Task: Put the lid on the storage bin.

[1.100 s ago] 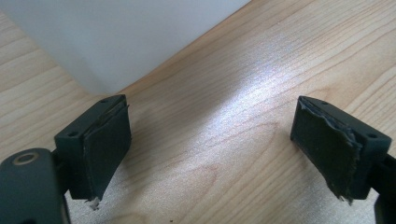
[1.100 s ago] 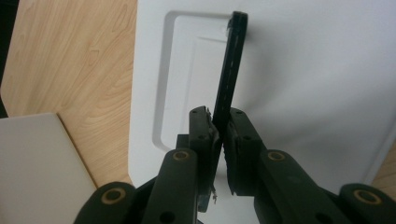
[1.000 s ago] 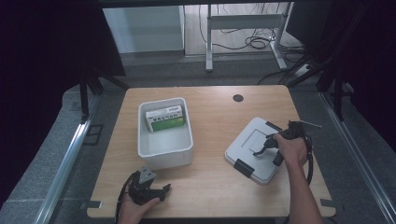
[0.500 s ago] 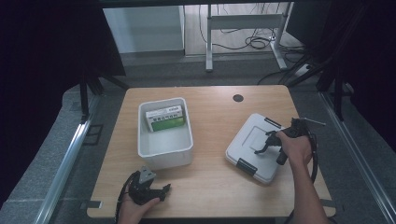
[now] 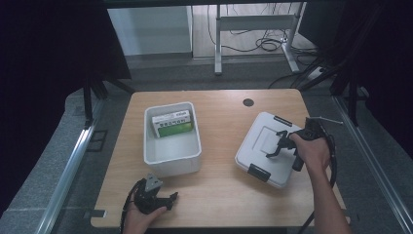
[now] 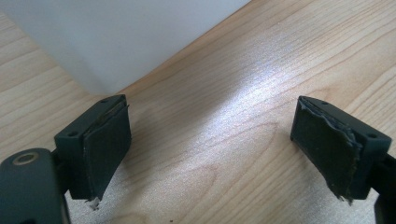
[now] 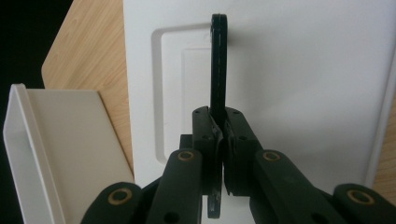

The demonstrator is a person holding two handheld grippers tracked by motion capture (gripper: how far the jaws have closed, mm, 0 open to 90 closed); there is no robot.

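Black lid handle [image 7: 218, 70] pinched upright within right claw [image 7: 219, 140].

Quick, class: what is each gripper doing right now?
Left gripper: open, holding nothing, above the table.
Right gripper: shut on the lid's black handle.

Right hand-held gripper [image 7: 219, 135]: jaws closed tight on thin black handle [image 7: 218, 60] of white lid [image 7: 299, 84]. Handle stands edge-on, runs straight up from the jaws toward top of frame. Lid has a recessed rectangular panel [image 7: 182, 93] w/ handle at its middle. Left: open white bin [image 7: 60, 149], rim & inner wall visible, just beside lid. Wooden counter [image 7: 88, 51] btwn bin & lid at upper left, dark beyond its rounded corner.
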